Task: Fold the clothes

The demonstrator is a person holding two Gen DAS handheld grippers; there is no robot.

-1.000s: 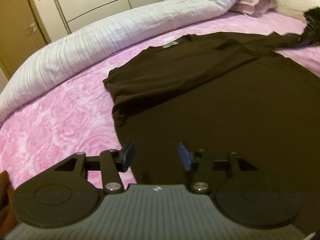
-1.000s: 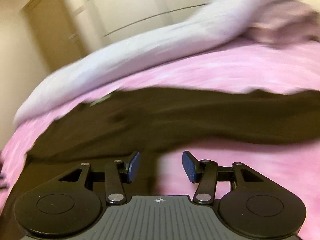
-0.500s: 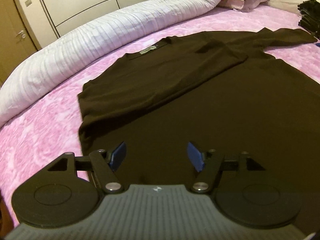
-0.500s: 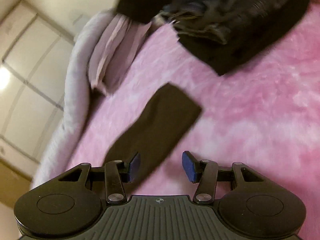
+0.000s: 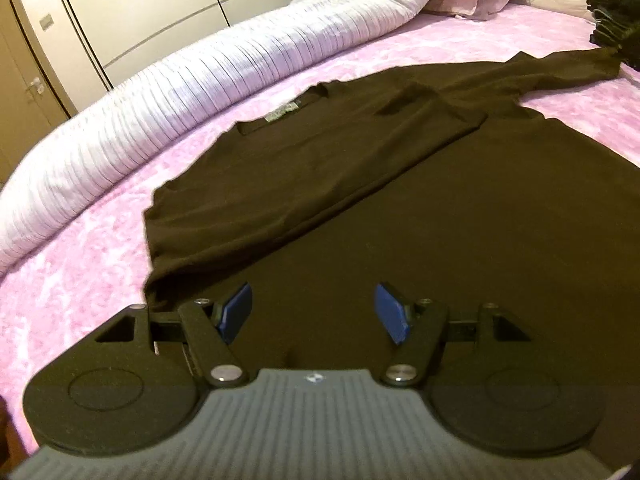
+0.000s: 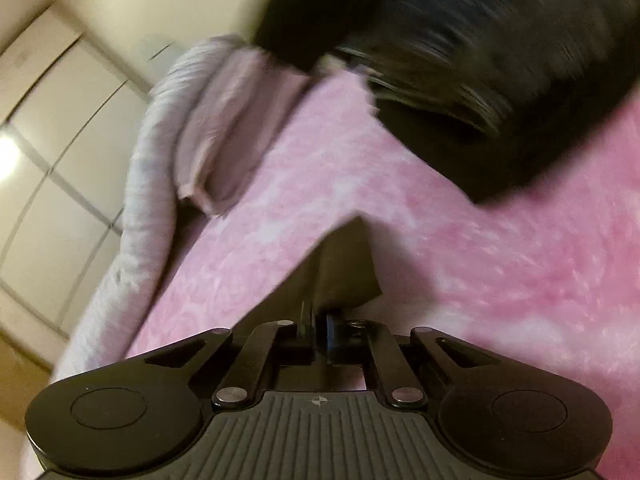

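Pink bedspread carried the dark sweater, one sleeve folded across toward two o'clock; right gripper pinched the other cuff, left gripper hung wide apart, body unfolded.

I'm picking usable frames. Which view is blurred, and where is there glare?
Right wrist: motion blur smears the dark clothes pile and pink bedspread; glare on the wardrobe. Left wrist: mostly sharp, the dark shirt underexposed, edges bent by the fisheye.
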